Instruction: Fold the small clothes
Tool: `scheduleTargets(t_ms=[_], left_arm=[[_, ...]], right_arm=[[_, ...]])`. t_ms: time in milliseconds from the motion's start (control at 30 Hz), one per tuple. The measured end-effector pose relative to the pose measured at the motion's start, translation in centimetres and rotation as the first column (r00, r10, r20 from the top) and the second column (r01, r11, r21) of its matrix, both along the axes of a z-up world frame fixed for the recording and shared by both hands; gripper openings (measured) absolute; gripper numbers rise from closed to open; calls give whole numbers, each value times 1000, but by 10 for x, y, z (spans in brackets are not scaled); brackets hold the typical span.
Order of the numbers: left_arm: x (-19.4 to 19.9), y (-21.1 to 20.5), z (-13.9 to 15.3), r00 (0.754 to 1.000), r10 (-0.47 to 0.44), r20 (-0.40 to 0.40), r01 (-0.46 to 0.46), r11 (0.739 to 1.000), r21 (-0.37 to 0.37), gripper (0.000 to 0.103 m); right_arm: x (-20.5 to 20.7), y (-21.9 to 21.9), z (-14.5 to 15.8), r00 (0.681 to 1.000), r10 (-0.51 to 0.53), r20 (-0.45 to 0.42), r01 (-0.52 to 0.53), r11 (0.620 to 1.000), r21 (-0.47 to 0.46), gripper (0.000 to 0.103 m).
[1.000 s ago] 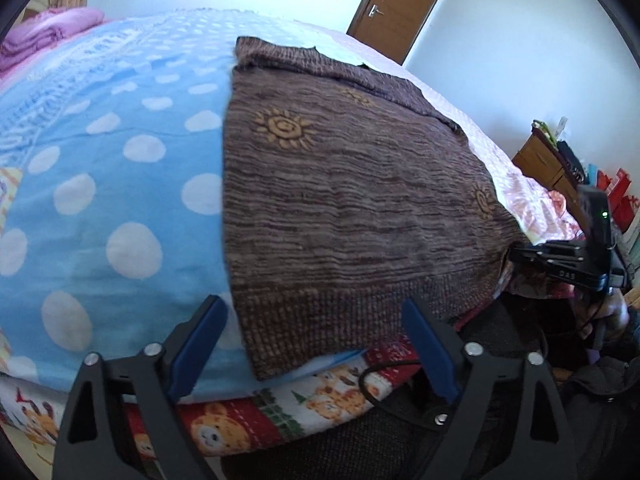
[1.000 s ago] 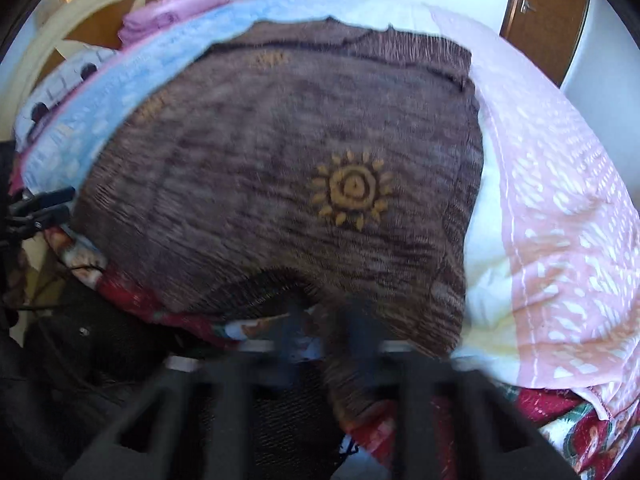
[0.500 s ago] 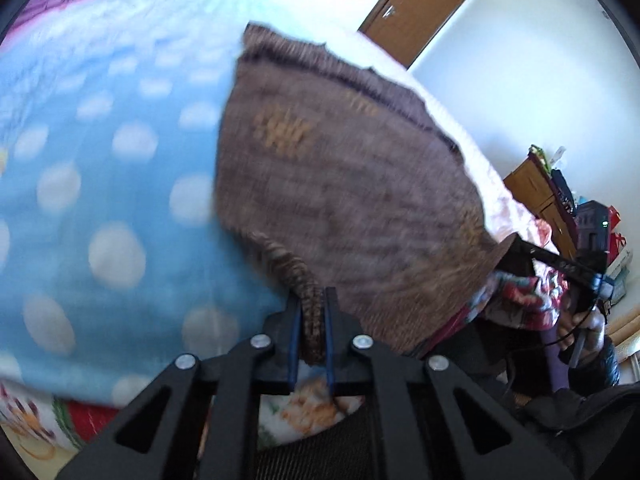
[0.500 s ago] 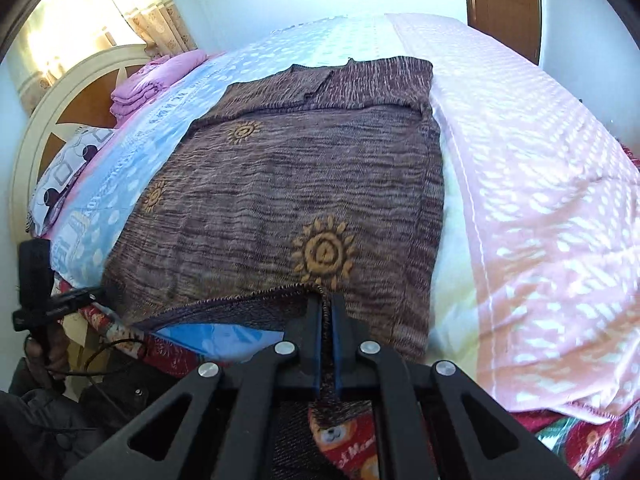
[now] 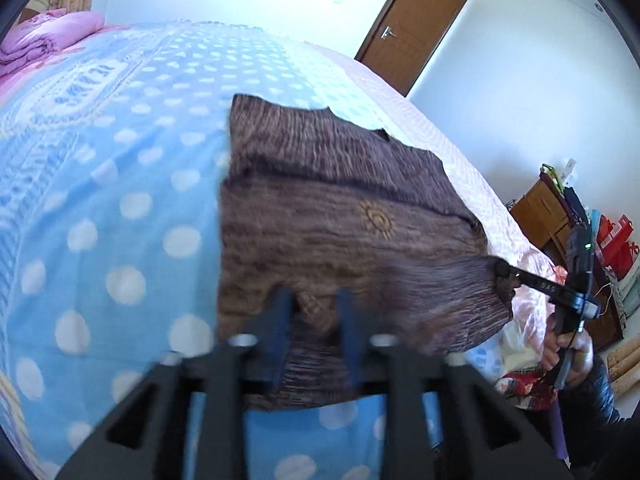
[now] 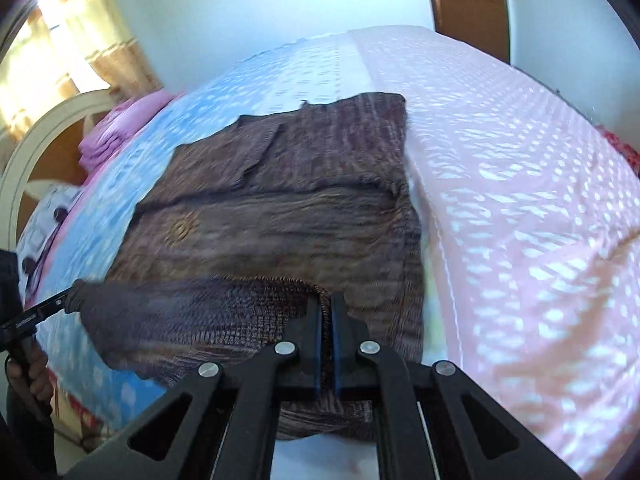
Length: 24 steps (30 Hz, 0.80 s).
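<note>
On the bed: a brown knit sweater (image 5: 320, 220) is spread over a blue polka-dot blanket (image 5: 112, 208), with its near hem lifted and doubled back over the body.
Sweater, detail: an orange sun motif (image 5: 376, 218) is seen on the flat part; the ribbed far end lies toward the door (image 5: 412, 24).
Right edge of bed: a pink patterned cover (image 6: 520, 200) lies just beside the sweater's right side.
Left gripper (image 5: 314, 312): jaws are parted and have just been opening; the ribbed hem is seen between them. Whether the pads press on it cannot be told through the blur.
Right gripper (image 6: 326, 312): jaws are pressed together, pinching the sweater's hem; the fabric is held raised off the layer below.
Cross views: from the left wrist, the right gripper is seen at the sweater's right corner, with the cloth gathered at its tip, and a hand (image 5: 572, 350) is seen on its handle. From the right wrist, the left gripper's tip is seen at the opposite corner.
Background: folded pink bedding (image 6: 120, 132) is stacked near the headboard (image 6: 36, 152); a wooden dresser (image 5: 548, 212) stands by the wall.
</note>
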<state>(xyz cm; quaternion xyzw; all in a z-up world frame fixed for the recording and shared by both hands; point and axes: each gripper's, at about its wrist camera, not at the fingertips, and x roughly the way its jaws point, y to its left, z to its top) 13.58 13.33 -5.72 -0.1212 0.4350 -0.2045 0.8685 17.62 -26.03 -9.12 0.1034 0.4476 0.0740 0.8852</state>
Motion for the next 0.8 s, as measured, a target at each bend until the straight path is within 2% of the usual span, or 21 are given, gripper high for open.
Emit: scheduleTargets(t_ms=[33, 100, 133, 233, 367, 500, 667, 800], left_arm=[[0, 5, 4, 1000, 1, 20, -1, 1000, 3, 73], [-4, 11, 10, 998, -4, 68, 3, 1000, 13, 84], [-7, 16, 12, 995, -17, 95, 14, 1000, 27, 85], [-8, 19, 10, 994, -50, 100, 47, 998, 30, 85], [0, 4, -8, 993, -100, 62, 95, 992, 83, 83], [11, -4, -25, 996, -88, 25, 87, 994, 61, 70], [19, -7, -34, 997, -75, 6, 74, 996, 42, 70], [25, -9, -38, 998, -68, 3, 67, 995, 74, 70]], right_arm=[[3, -1, -3, 1000, -3, -10, 3, 1000, 3, 3], [5, 1, -8, 1000, -4, -18, 4, 1000, -3, 3], [5, 1, -9, 1000, -3, -17, 3, 1000, -11, 3], [5, 2, -9, 1000, 0, -16, 0, 1000, -17, 3], [2, 2, -6, 1000, 9, -12, -9, 1000, -23, 3], [1, 2, -10, 1000, 3, -25, -4, 1000, -11, 3], [0, 0, -10, 1000, 5, -31, -6, 1000, -12, 3], [0, 0, -11, 999, 7, -35, -7, 1000, -12, 3]])
